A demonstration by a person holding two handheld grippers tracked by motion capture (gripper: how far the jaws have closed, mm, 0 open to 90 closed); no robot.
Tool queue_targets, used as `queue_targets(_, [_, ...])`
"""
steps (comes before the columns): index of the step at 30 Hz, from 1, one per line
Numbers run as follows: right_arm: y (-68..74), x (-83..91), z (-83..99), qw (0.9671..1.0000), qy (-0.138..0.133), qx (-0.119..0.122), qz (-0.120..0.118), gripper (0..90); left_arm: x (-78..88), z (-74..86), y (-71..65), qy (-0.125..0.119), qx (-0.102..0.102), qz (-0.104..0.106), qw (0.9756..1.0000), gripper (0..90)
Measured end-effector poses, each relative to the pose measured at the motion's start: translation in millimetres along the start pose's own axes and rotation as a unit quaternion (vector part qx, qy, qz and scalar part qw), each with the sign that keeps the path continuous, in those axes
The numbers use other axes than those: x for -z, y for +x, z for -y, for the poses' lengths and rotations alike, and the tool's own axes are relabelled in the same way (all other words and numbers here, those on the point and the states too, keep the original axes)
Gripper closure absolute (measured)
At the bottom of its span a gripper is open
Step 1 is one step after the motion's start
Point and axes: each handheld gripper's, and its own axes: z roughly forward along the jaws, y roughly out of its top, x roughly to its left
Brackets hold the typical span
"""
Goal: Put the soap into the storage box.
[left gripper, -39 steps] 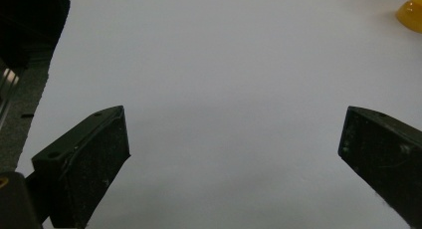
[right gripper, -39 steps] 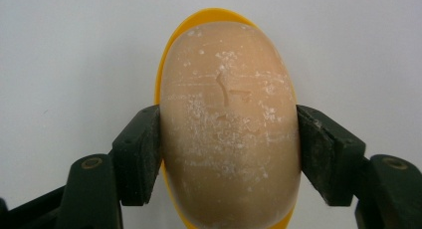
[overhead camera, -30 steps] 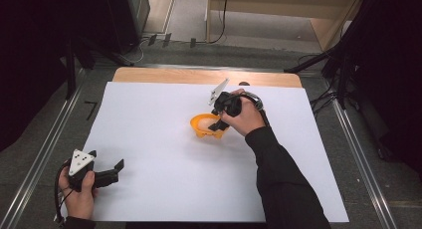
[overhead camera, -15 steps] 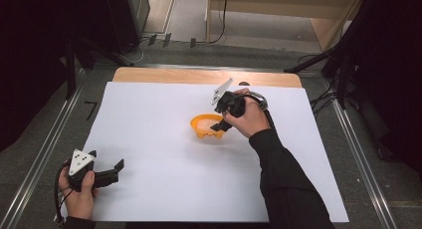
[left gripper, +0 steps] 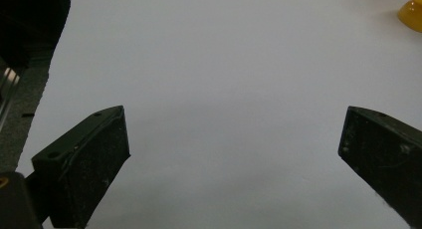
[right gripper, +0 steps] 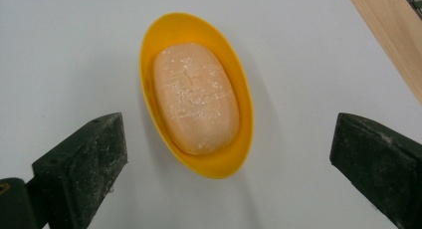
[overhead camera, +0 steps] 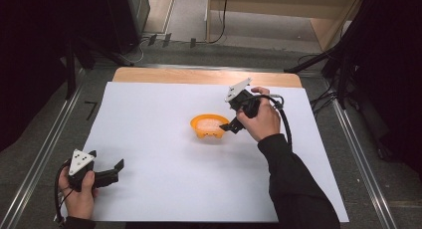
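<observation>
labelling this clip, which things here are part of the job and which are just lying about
In play:
- yellow dish
- soap bar lying in it
- right gripper, jaws open above the dish

Lying about:
- left gripper, open, low at the table's near left
- white sheet
- cables on the floor beyond the table

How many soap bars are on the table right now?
1. The soap bar lies in the yellow dish mid-table, just ahead of the right gripper, whose jaws are open. I see no other bars on the white sheet.
</observation>
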Motion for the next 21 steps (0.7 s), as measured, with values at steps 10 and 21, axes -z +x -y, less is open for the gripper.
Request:
queue_targets(10, [2.5, 15.6, 20.7, 0.9997, -0.009, -0.012, 0.019, 1.0, -0.1, -0.1, -0.1, 0.002, -0.001, -0.001, 1.0, 0.0])
queue_targets(21, [5.7, 25.9, 39.3, 0.9995, -0.016, -0.014, 0.023, 0.0, -0.3, -0.1, -0.4, 0.003, -0.002, -0.002, 1.0, 0.0])
